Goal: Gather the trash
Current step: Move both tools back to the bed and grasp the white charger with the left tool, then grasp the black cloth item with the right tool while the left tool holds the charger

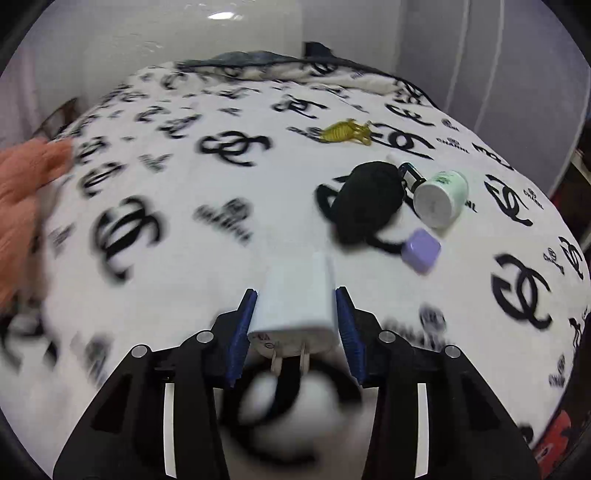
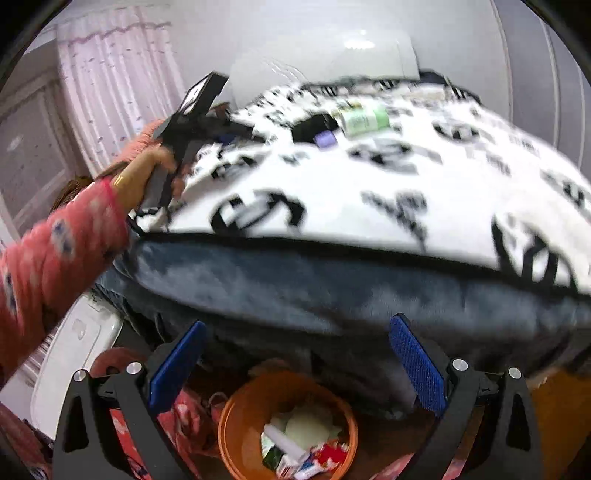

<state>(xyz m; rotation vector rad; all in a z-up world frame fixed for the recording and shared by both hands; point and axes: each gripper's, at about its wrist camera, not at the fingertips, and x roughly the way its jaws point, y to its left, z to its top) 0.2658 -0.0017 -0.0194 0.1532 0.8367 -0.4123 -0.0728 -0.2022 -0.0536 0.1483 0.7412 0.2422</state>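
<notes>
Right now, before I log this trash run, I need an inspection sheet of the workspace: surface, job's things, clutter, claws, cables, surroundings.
Surface: bed under a white blanket with black logos; grey layer below its edge.
Job's things: white plug adapter clamped in the left claw; orange bin on the floor, already holding wrappers and paper.
Clutter: lying white-green bottle, black fabric bundle, purple cube, yellow hair clip, small dark bottle.
Claws: left shut on the adapter, prongs toward the camera; right claw open, nothing between the pads, above the bin.
Cables: nothing seen.
Surroundings: pink curtain, white headboard.
</notes>
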